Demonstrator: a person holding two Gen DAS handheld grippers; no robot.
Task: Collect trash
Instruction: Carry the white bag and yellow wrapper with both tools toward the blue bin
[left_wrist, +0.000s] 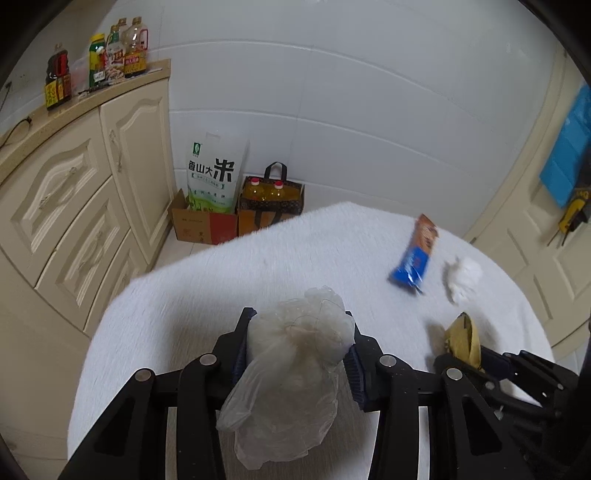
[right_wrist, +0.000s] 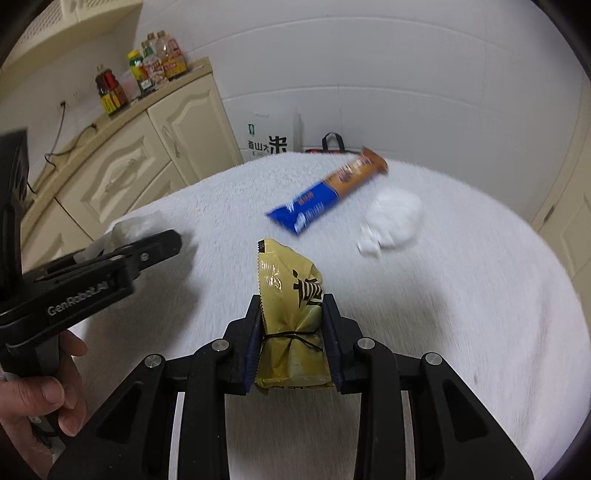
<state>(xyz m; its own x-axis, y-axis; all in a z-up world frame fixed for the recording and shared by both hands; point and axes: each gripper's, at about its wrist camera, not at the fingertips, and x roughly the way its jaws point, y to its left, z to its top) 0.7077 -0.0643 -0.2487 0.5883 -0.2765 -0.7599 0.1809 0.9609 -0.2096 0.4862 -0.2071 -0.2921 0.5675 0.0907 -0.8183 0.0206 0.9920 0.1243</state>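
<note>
Left gripper (left_wrist: 297, 332) is clamped on a crumpled clear plastic bag (left_wrist: 291, 354), blue pads pressing both sides, bag bulging above the fingers and hanging below them over the white fuzzy table cover (left_wrist: 184, 295). Right wrist view shows the same tool from the side at far left, a person's hand (right_wrist: 40, 391) wrapped around its handle, bit of clear bag poking past the fingertips. Moving right: right gripper (right_wrist: 291, 314) is pinched narrow on a gold snack packet (right_wrist: 291, 314), packet upright between the pads, serrated top edge sticking out ahead, a thin black band tied round its lower part. Left wrist view catches that packet and gripper at its lower right edge. Loose on the cover beyond both tools: blue and orange biscuit wrapper (right_wrist: 327, 192), lying diagonally, and just to its right a crumpled white tissue (right_wrist: 393, 219), close but whether touching is unclear. Background, left to right: cream cabinet (left_wrist: 74, 192) with oil and sauce bottles (left_wrist: 96, 62) on top, rice bag (left_wrist: 214, 177) standing in a cardboard box on the floor, carrier bag with two oil bottles (left_wrist: 271, 199) beside it, white tiled wall behind, cream door at right.
</note>
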